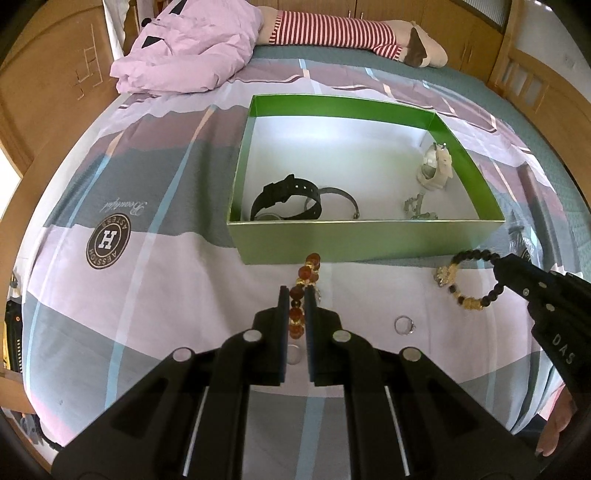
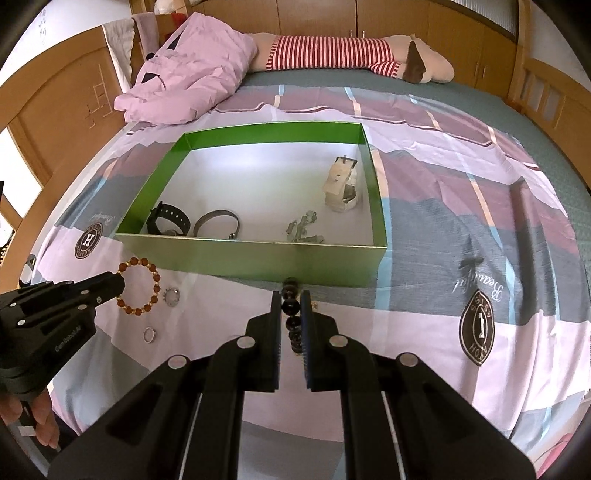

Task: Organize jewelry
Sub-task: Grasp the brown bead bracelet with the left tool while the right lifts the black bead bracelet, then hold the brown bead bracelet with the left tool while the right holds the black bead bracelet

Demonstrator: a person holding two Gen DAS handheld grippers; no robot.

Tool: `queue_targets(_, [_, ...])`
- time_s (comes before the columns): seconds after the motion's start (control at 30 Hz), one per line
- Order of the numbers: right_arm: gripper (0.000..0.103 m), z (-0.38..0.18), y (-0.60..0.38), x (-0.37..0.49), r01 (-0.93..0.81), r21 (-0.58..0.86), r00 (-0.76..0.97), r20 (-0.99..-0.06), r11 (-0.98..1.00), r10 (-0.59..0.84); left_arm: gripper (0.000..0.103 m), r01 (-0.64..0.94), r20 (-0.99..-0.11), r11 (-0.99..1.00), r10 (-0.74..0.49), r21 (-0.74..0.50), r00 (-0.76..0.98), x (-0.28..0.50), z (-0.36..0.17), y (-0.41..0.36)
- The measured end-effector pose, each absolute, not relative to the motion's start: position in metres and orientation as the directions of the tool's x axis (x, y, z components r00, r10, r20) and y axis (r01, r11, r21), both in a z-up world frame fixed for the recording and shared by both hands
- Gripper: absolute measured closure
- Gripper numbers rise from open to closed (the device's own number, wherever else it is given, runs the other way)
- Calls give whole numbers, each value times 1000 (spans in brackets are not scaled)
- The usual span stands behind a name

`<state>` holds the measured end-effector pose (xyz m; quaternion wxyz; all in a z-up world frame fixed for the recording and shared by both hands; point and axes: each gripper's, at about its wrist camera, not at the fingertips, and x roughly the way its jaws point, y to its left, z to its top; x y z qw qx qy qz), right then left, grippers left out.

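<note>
An amber bead bracelet (image 1: 304,275) sticks out edge-on between the fingers of my left gripper (image 1: 296,291), which is shut on it just in front of the green box (image 1: 365,236). My right gripper (image 2: 290,295) is shut on a black bead bracelet (image 2: 289,306) with gold charms (image 1: 445,276), also near the box's front wall (image 2: 251,254). Each gripper shows in the other's view: the left gripper (image 2: 118,284) with the amber bracelet (image 2: 157,277), the right gripper (image 1: 498,264). Inside the box lie a black watch (image 1: 286,197), a grey bangle (image 1: 332,189), a silver chain (image 1: 417,206) and a white watch (image 1: 434,166).
Two rings lie on the patterned bedsheet between the grippers: a stone-set ring (image 2: 166,295) and a thin ring (image 2: 144,335). A pink quilt (image 1: 184,51) and a striped plush toy (image 1: 332,29) lie at the bed's far end. Wooden bed boards border both sides.
</note>
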<state>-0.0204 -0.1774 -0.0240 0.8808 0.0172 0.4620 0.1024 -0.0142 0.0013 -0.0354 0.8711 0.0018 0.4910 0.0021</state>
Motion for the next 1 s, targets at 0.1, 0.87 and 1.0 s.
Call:
queue_targets(0.1, [94, -25, -177, -20, -174, 124, 546, -814, 977, 201, 96, 0, -856, 1000, 5, 6, 517, -14, -35, 1])
queue_targets(0.87, [94, -28, -173, -22, -181, 111, 546, -815, 977, 194, 96, 0, -855, 1000, 9, 10, 519, -14, -36, 2])
queue_targets(1.0, [94, -28, -173, -23, -182, 110, 544, -817, 977, 193, 96, 0, -856, 1000, 10, 11, 517, -14, -36, 3])
